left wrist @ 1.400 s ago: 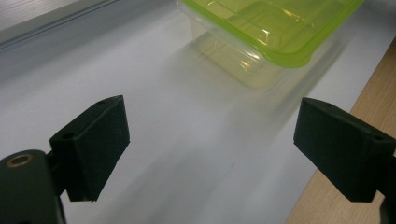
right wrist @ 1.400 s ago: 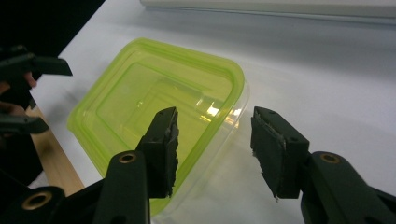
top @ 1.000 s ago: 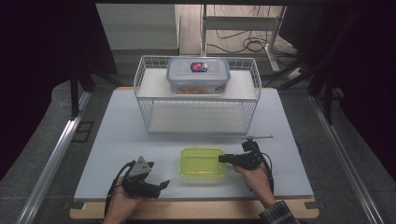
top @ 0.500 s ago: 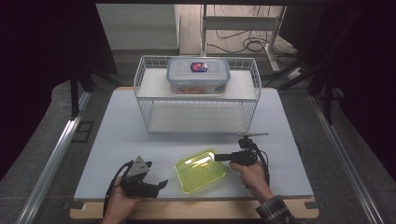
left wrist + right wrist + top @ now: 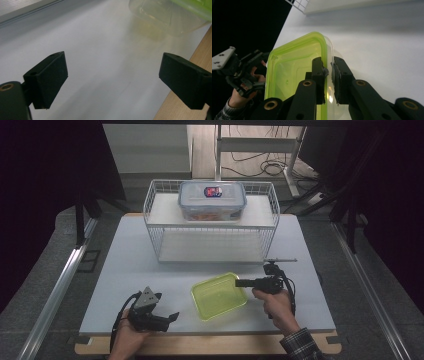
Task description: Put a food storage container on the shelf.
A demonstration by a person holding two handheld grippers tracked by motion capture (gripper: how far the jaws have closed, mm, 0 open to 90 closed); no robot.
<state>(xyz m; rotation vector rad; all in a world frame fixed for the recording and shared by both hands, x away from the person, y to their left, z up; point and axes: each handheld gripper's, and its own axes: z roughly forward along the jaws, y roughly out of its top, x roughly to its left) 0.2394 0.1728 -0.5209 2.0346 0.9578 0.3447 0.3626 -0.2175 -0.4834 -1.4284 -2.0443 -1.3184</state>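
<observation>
Your right tongs (image 5: 239,282) clench the rim of one yellow-green clear plastic container (image 5: 219,295), tilted at lower centre of the white bench (image 5: 125,265). Your left tongs (image 5: 172,316) stand released. One lidded clear box (image 5: 212,200) tops one white wire rack (image 5: 155,237).

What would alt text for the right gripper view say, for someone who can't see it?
Two black tongs pinch the rim of a yellow-green container, tilted above a white table. At the far left, a hand holds the other tongs; a wire rack's corner peeks in at the top.
</observation>
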